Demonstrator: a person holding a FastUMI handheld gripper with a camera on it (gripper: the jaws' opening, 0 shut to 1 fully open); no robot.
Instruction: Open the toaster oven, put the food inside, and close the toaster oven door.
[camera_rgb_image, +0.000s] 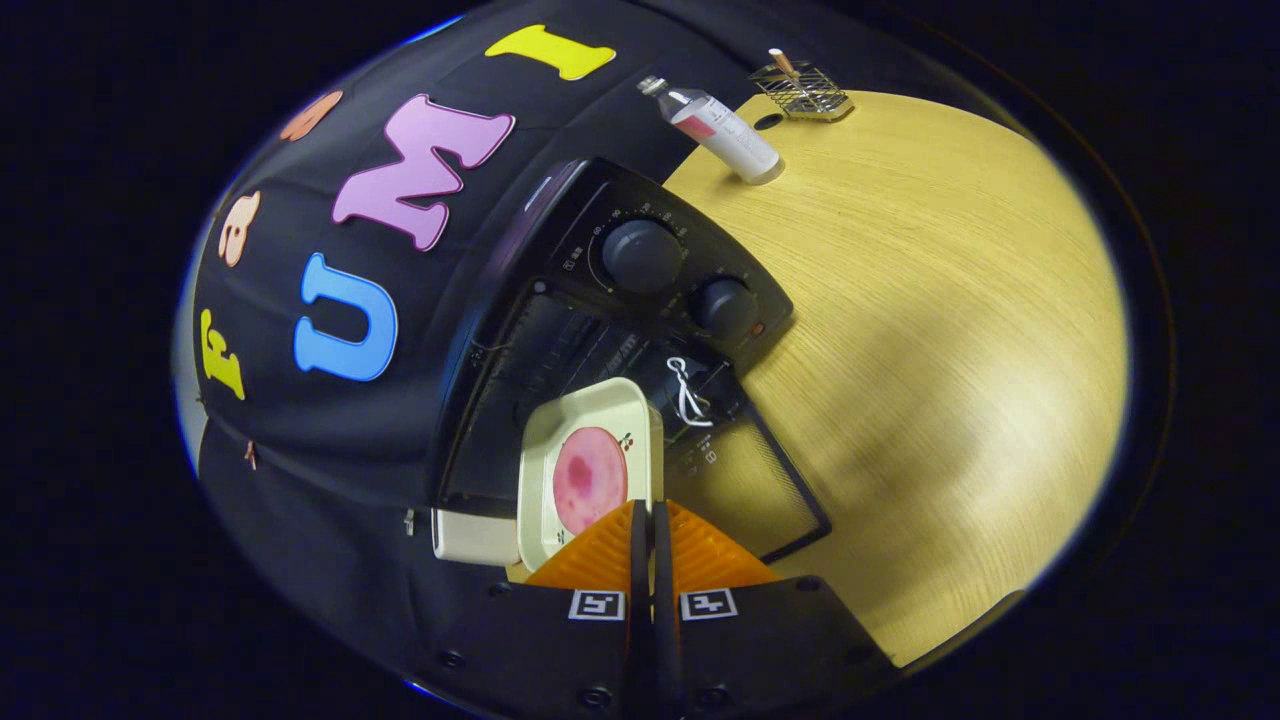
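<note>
The hand-held gripper (651, 515) (rolled sideways) pinches the tray (590, 470) rim, fingers together, before the open toaster oven (600, 330).

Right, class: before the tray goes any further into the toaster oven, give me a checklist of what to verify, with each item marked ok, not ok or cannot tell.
1. Toaster oven door is open and folded down: ok.
2. Gripper shut on the tray rim, fingers close together: ok.
3. Food sits on the tray, just ahead of the fingers: ok.
4. Tray lined up with the oven opening: ok, its far end points into the cavity.
5. Rack inside free of other items: cannot tell, the cavity is dark.
6. Bottle stands away from the oven on the table: ok.
</note>
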